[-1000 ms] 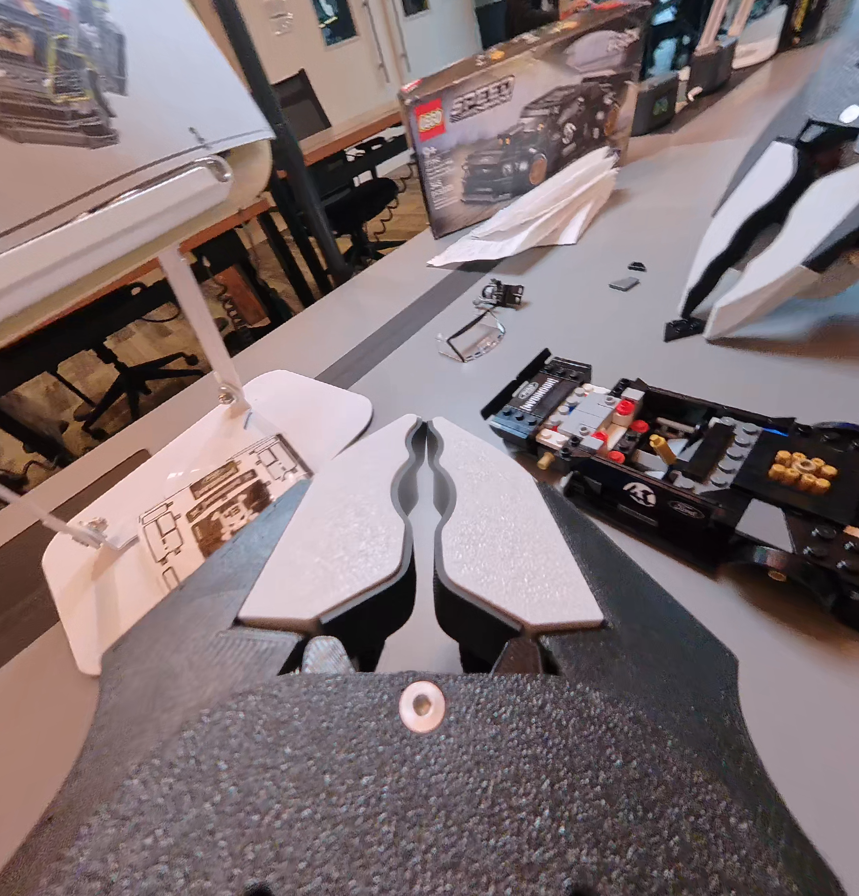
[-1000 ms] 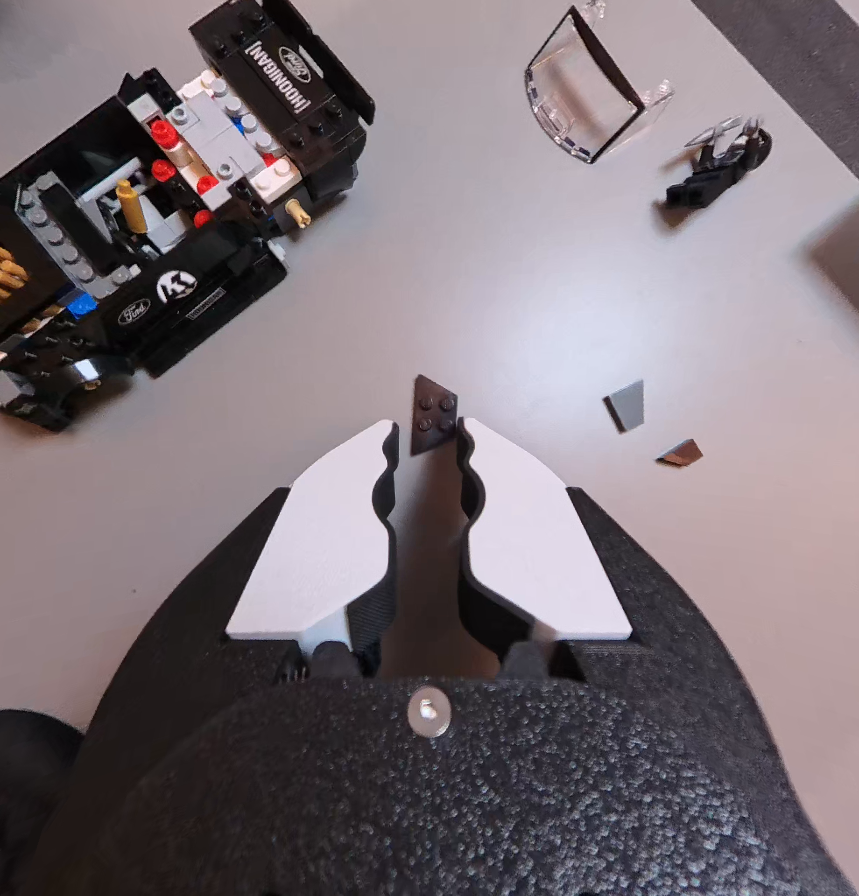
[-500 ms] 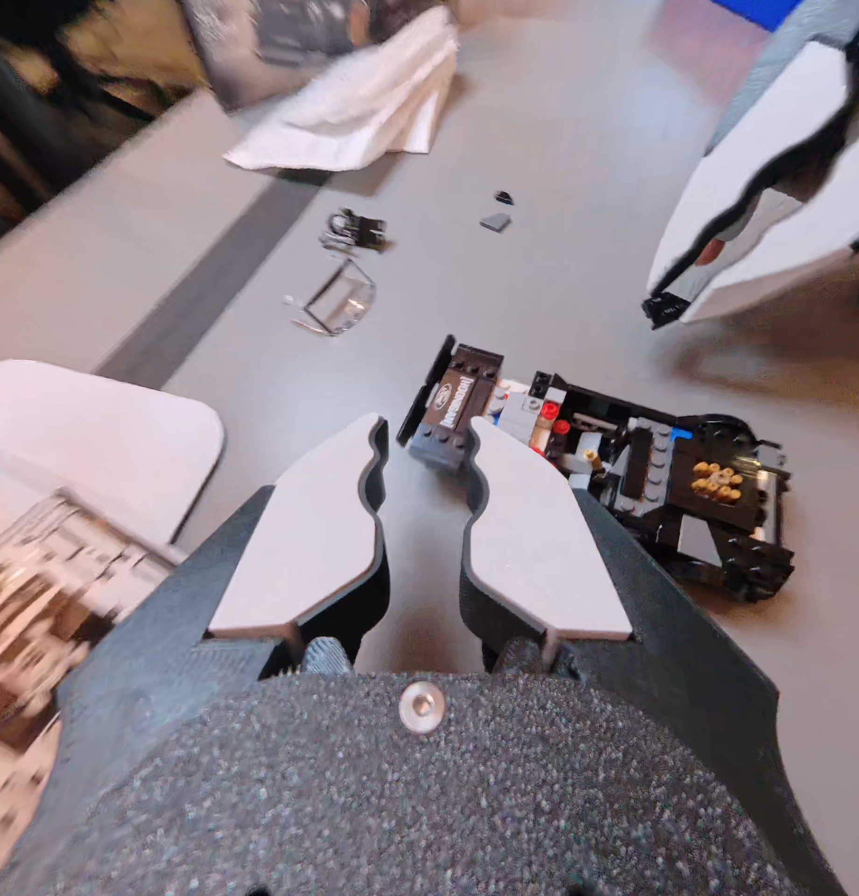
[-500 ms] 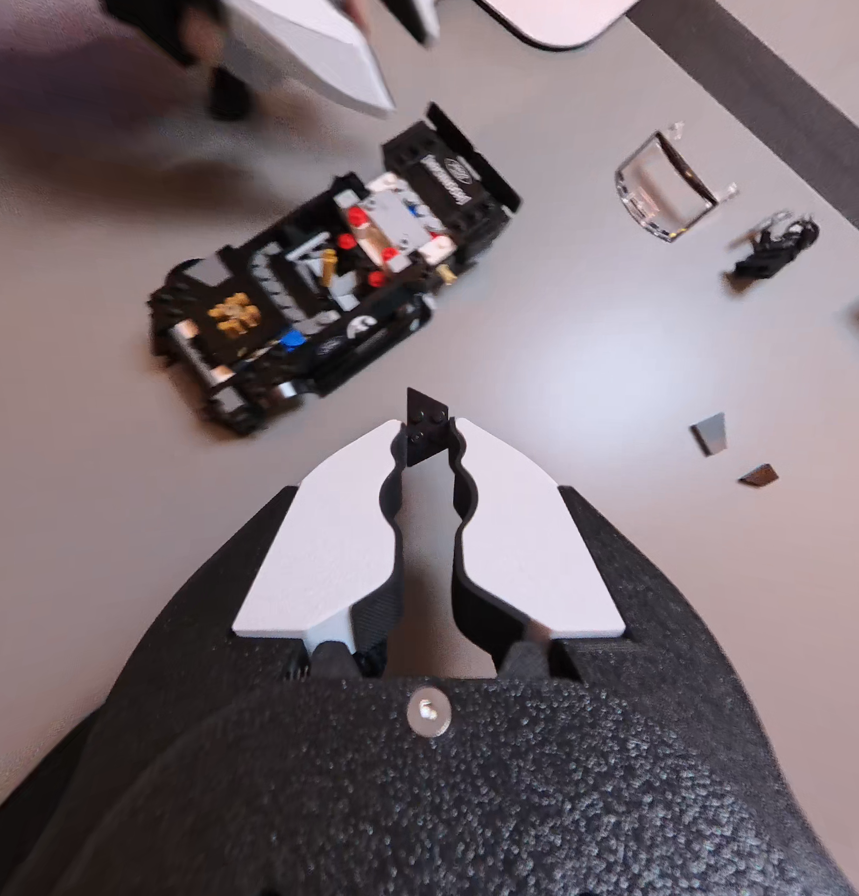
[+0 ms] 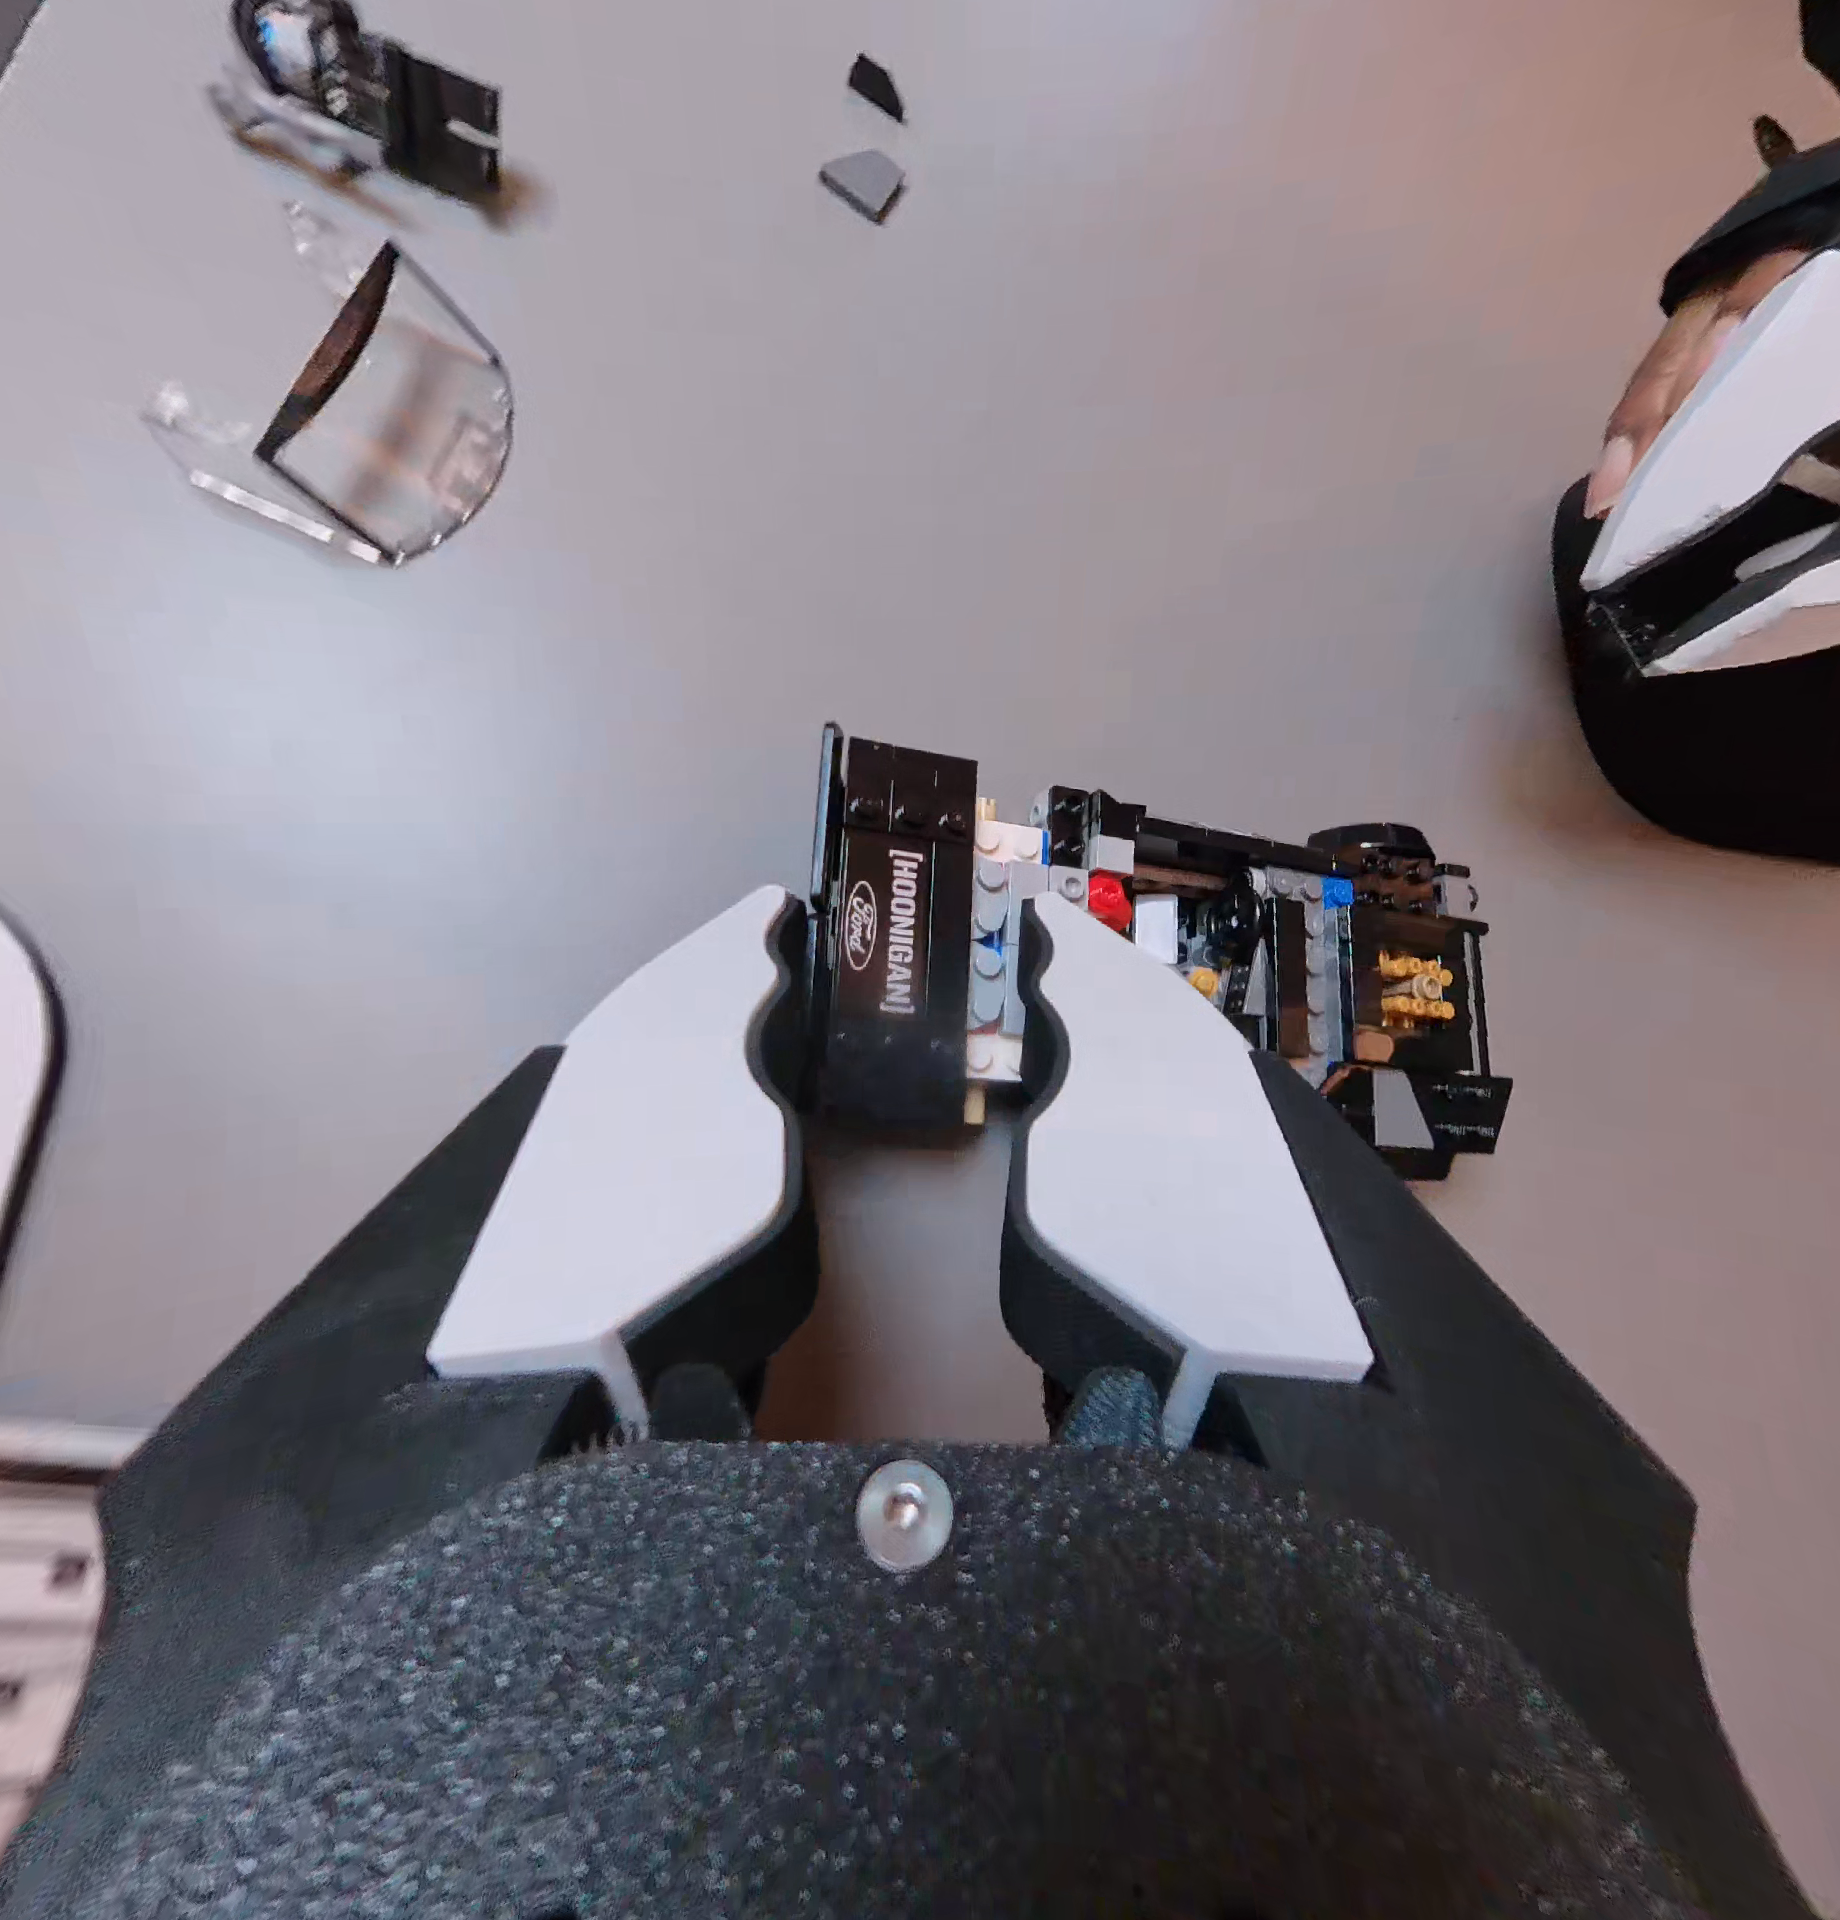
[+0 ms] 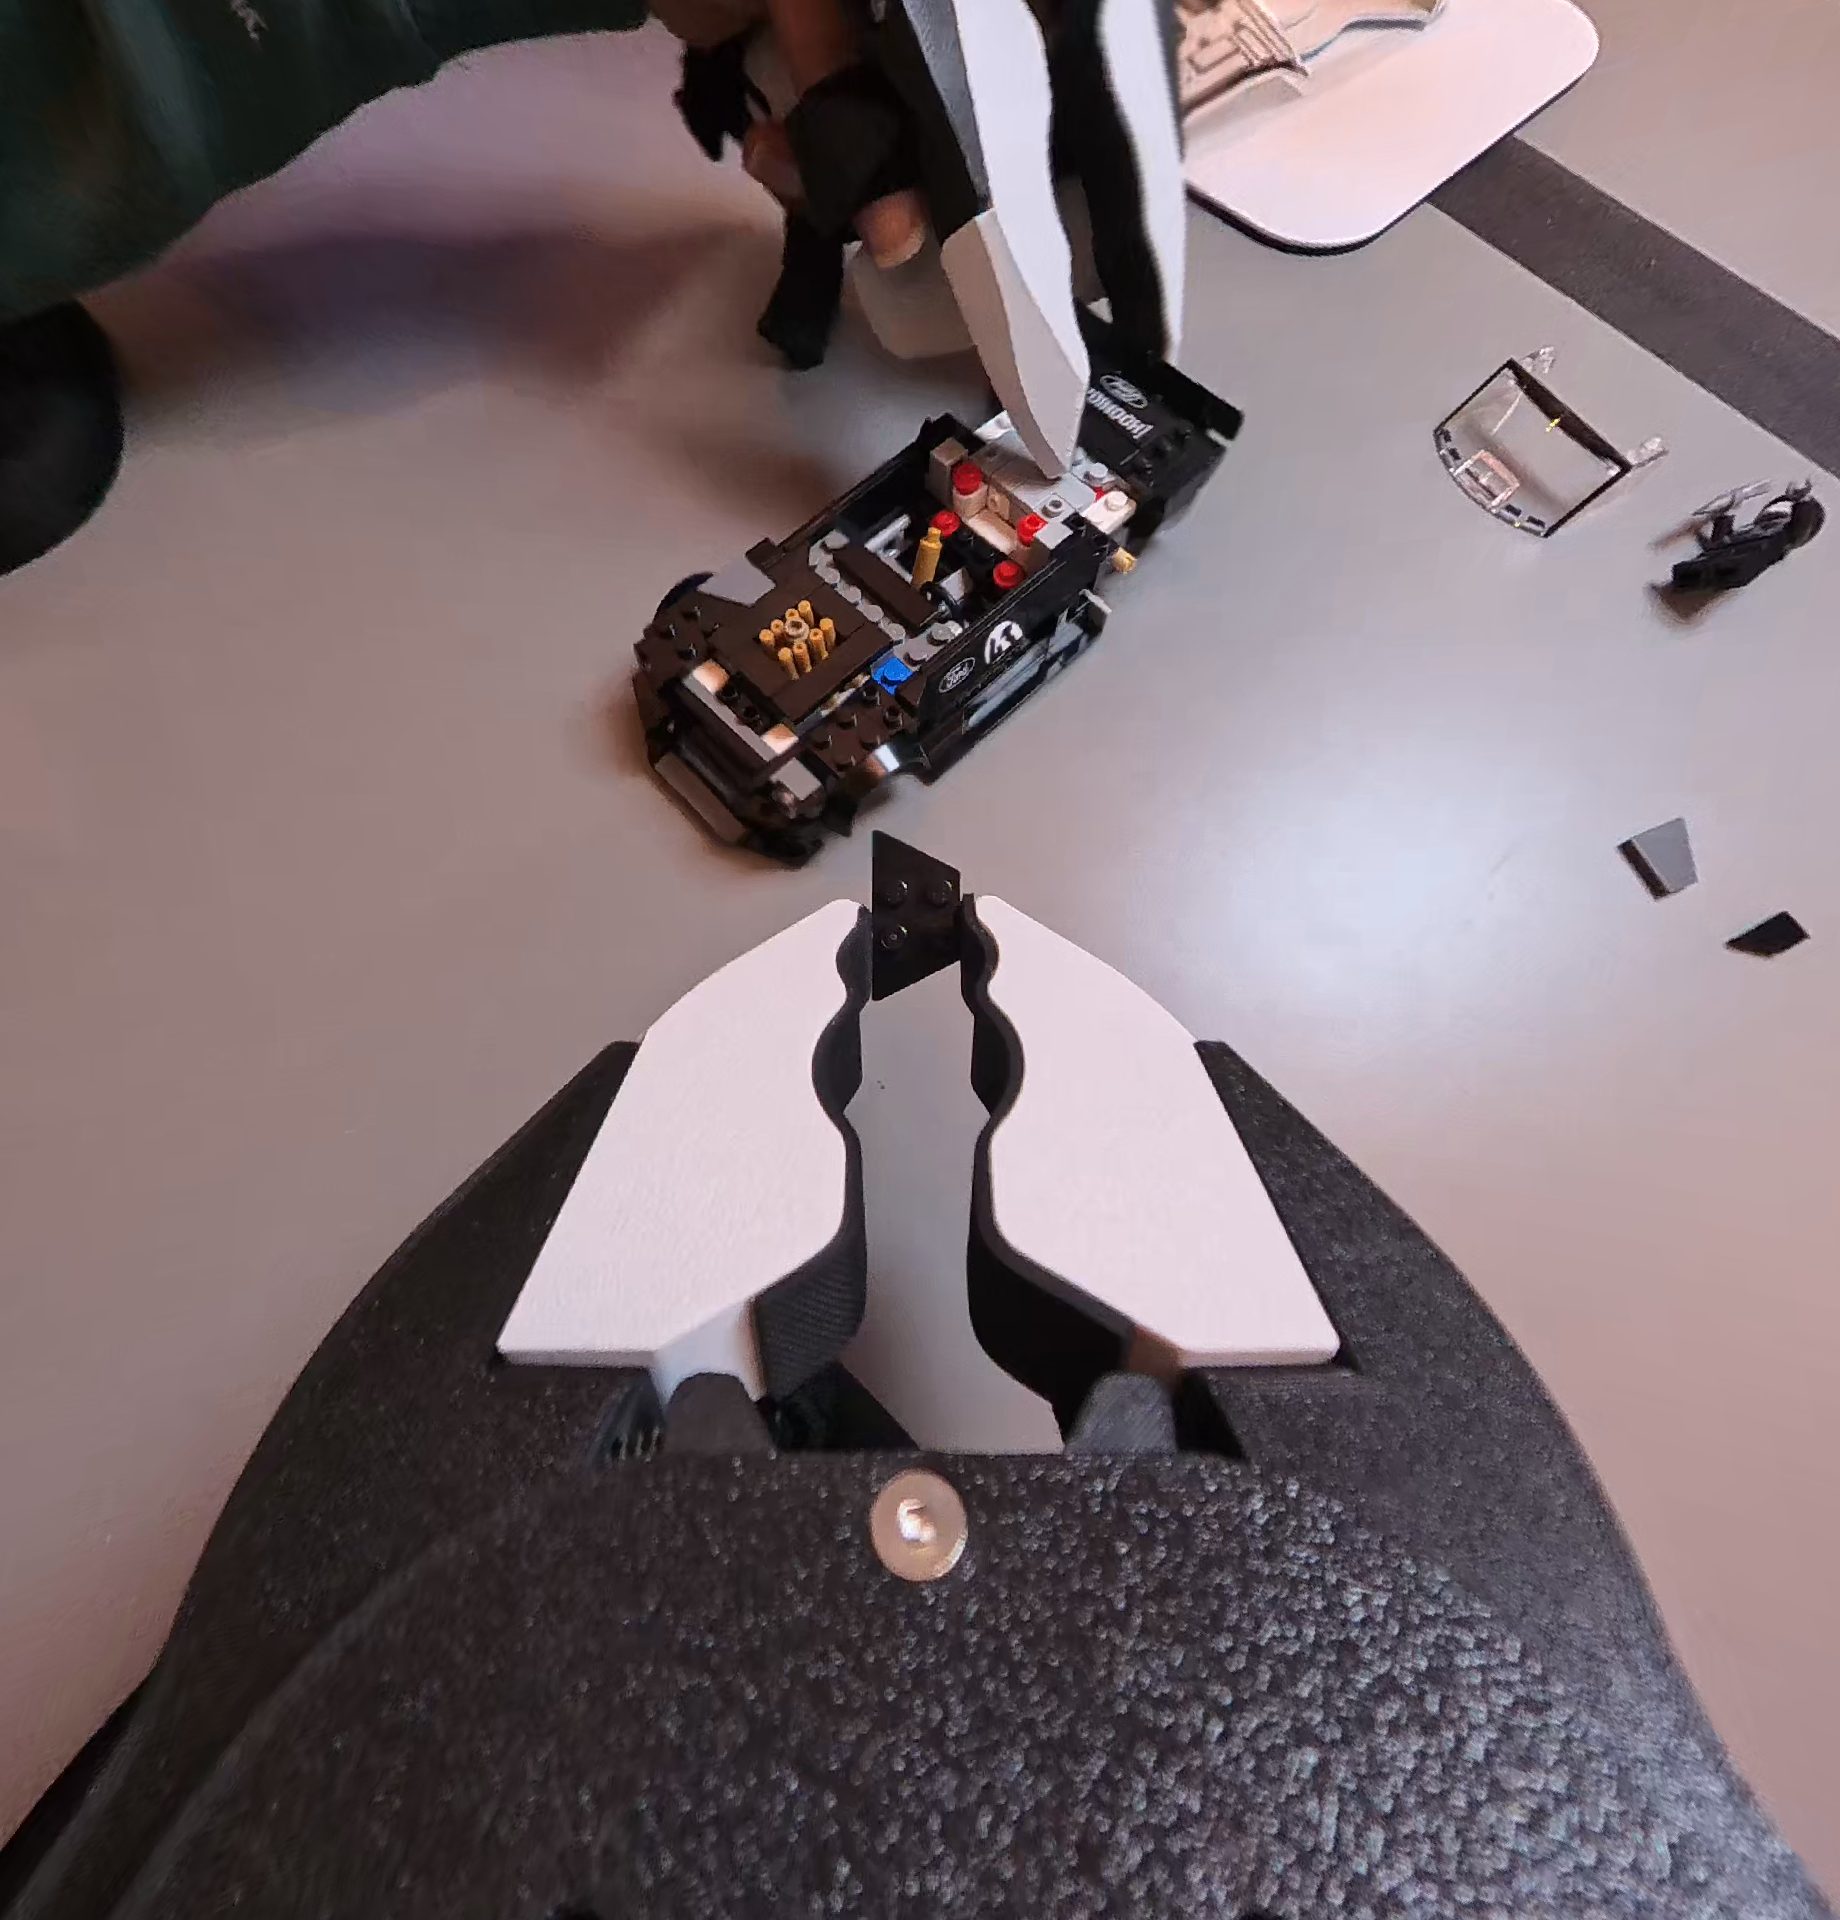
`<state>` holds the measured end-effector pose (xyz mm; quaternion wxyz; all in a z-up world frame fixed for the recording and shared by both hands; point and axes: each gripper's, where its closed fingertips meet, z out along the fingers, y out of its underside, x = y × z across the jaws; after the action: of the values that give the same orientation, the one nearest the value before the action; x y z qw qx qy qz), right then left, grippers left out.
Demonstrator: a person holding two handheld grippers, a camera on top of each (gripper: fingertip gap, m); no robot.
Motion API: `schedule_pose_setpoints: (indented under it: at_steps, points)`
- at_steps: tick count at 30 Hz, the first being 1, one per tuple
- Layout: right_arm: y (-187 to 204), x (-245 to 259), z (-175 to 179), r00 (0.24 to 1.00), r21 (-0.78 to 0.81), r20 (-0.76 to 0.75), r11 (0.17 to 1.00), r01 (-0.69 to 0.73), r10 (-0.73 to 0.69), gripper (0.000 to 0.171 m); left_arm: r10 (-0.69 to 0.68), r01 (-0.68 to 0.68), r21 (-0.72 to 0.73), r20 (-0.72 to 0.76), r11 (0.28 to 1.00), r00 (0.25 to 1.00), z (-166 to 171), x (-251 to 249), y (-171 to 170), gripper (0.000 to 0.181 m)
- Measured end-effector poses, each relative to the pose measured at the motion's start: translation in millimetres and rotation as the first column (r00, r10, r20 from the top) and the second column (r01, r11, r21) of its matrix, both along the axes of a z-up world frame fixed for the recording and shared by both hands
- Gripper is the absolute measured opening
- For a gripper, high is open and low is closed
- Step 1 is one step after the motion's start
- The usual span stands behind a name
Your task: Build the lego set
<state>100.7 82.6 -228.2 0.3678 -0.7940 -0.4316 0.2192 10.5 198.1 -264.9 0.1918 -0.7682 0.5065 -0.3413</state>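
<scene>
— So which step is running?
— Fitting a piece: the right claw (image 6: 916, 914) is pinching a small black wedge plate (image 6: 908, 914) at its tips, just short of the half-built car (image 6: 895, 623) lying ahead on the surface (image 6: 1311, 935).
— And the left claw (image 5: 911, 935)?
— Spread, straddling the car's rear end; I'm judging it's about to squeeze and steady the car while the plate is being pressed on.

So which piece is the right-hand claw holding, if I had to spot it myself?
Find the half-built black car on the grey table. Just short of its front, the right gripper pinches a small black wedge plate. Unlike the loose pieces nearby, it is studded and held off the table.
</scene>
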Motion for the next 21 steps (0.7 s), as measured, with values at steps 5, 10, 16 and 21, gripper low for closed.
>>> schedule_pose_setpoints:
  at_steps: [5, 10, 16, 21]
  points:
    - [1, -8, 2, 1.0, 0.013, -0.016, 1.0, 0.005, -0.005, 0.016, 0.194, -0.194, -0.012, 0.014, 0.981, 0.981, 0, -26, -19, 0.037]
    - [7, -18, -1, 1.0, -0.005, -0.015, 1.0, 0.014, -0.014, 0.016, 0.312, -0.312, -0.013, 0.076, 0.95, 0.947, 1, -39, -41, 0.036]
    - [13, -20, -4, 1.0, -0.007, 0.022, 1.0, 0.022, -0.022, 0.016, 0.337, -0.339, 0.002, 0.112, 0.941, 0.935, 1, -41, -49, 0.035]
    - [19, -20, -9, 0.996, -0.027, 0.086, 0.999, 0.03, -0.027, 0.016, 0.337, -0.34, 0.007, 0.117, 0.94, 0.934, 1, -41, -52, 0.035]
